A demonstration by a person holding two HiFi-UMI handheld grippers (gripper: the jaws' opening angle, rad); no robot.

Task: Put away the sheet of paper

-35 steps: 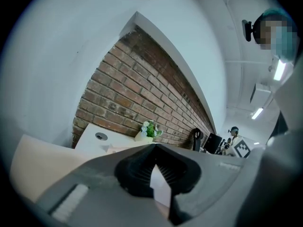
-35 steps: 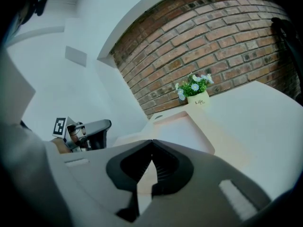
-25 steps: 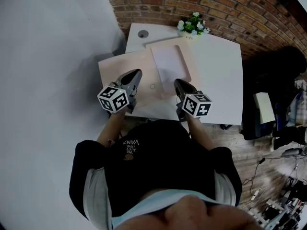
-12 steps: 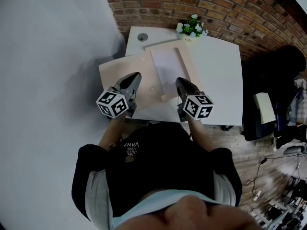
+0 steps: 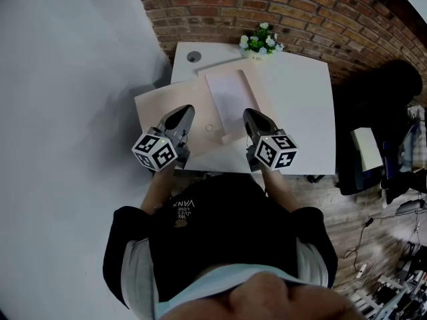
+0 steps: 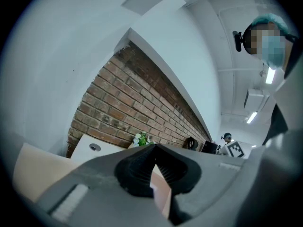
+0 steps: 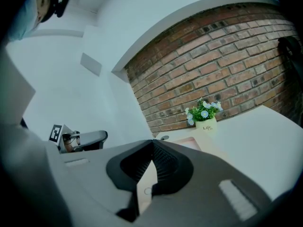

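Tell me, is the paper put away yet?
Not yet, it seems. Done: the beige folder looks open on the white table, with the sheet of paper lying flat on it. In hand: nothing; the left tool and right tool are both shut and empty. Left: probably closing the folder over the sheet.

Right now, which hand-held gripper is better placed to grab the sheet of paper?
Probably right. The right hand-held gripper hovers by the sheet of paper, at its near right edge; the left hand-held gripper sits over bare folder beside it. Both are shut, so open first.

Left tool (image 5: 184,112), right tool (image 5: 249,115): jaws together.
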